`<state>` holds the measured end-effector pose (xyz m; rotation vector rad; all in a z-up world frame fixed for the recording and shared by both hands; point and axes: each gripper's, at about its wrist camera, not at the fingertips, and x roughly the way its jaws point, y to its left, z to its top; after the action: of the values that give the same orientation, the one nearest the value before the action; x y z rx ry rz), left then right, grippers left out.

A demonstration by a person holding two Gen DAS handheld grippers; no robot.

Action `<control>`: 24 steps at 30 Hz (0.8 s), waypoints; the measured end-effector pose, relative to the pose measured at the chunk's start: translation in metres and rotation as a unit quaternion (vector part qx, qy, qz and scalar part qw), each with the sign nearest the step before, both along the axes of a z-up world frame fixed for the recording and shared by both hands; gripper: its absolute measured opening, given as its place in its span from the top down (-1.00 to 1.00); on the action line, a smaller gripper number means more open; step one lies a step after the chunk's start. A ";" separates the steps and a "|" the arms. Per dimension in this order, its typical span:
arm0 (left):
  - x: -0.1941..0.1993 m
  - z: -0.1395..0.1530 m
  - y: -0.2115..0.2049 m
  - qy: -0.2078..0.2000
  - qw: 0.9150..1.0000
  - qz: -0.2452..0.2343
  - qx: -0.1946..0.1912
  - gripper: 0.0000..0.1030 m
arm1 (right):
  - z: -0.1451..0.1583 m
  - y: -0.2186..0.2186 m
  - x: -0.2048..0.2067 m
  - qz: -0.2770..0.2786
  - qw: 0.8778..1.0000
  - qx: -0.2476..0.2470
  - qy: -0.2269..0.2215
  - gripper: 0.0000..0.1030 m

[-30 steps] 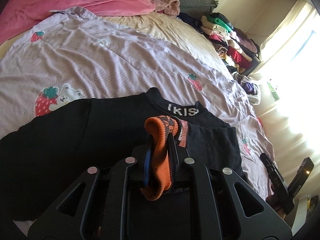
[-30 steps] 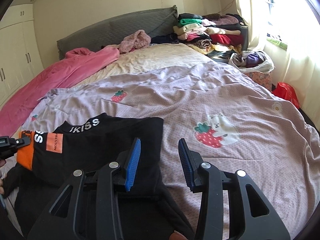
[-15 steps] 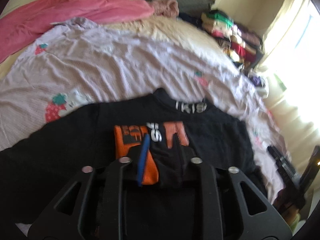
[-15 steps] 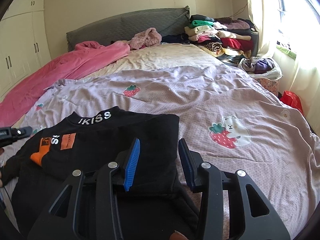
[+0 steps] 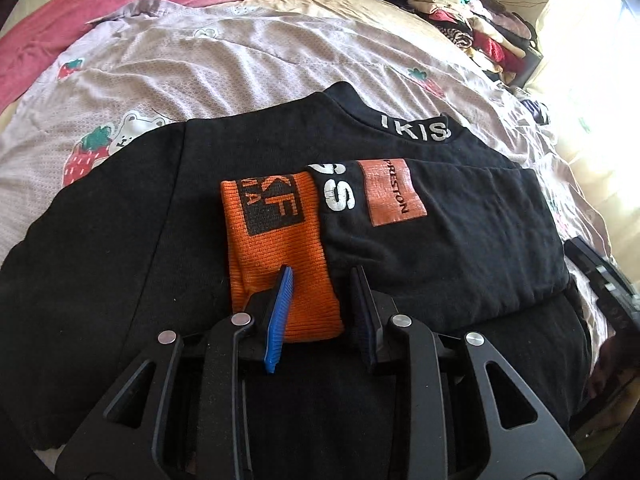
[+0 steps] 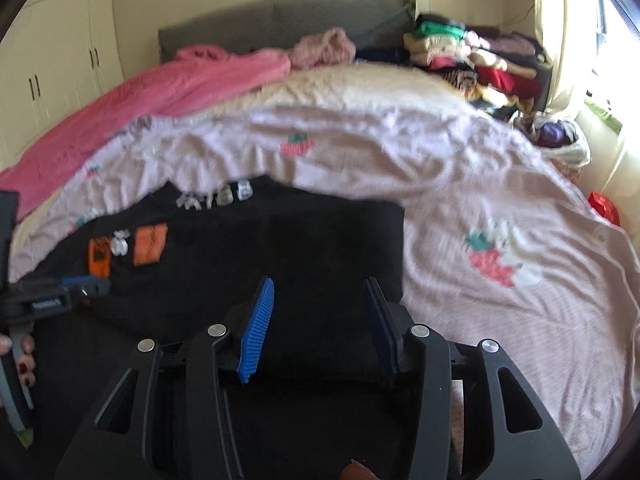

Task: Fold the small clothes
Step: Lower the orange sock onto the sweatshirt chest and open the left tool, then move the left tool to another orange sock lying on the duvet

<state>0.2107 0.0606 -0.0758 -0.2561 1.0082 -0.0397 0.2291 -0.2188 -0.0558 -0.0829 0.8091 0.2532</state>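
Ribbed orange cuff (image 5: 276,248) lies flat between spread left fingers (image 5: 280,308); right fingers (image 6: 258,328) are opening over black sweater (image 6: 280,248).

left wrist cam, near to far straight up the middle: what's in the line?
left gripper → orange cuff → black sweater → lilac strawberry quilt → cream sheet

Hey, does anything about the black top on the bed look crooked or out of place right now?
Nothing looks damaged. The black top lies on the purple quilt with one sleeve folded across it, orange cuff flat. The other sleeve isn't folded in yet.
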 end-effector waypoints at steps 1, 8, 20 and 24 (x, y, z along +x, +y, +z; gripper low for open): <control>0.000 0.000 0.000 -0.001 1.000 0.000 -0.001 0.57 | -0.006 -0.001 0.003 -0.005 1.000 -0.004 0.016 0.13; -0.003 0.002 0.002 -0.007 1.000 0.007 -0.013 0.57 | -0.026 -0.013 0.013 -0.023 0.997 0.011 0.074 0.13; -0.024 0.026 -0.002 -0.021 0.999 0.028 -0.007 0.11 | 0.004 -0.006 -0.006 0.017 0.998 0.044 0.028 -0.12; -0.033 0.037 0.001 -0.031 0.999 0.037 -0.006 -0.06 | 0.017 -0.003 -0.014 0.031 0.998 0.051 0.008 -0.24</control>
<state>0.1780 0.0620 -0.0388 -0.3012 0.9360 0.0134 0.2151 -0.2214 -0.0385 -0.0101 0.8082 0.3545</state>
